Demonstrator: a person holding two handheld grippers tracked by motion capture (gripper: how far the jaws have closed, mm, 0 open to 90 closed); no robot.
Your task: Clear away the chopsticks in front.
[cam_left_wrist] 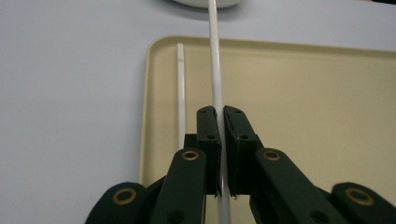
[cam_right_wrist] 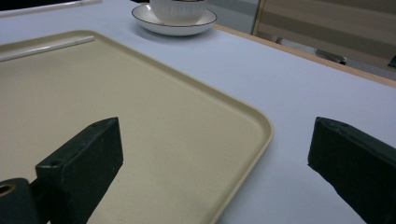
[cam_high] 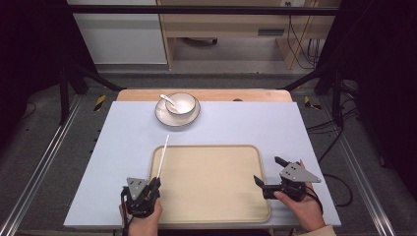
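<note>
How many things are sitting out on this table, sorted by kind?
Tray: 1
Saucer: 1
Bowl: 1
Spoon in the bowl: 1
White chopsticks: 2, one lying in the tray, one clamped in the left gripper
Handheld grippers: 2, left and right
Total: 8

Left tongs (cam_high: 155,183) clamped, right tongs (cam_high: 268,171) agape.
</note>
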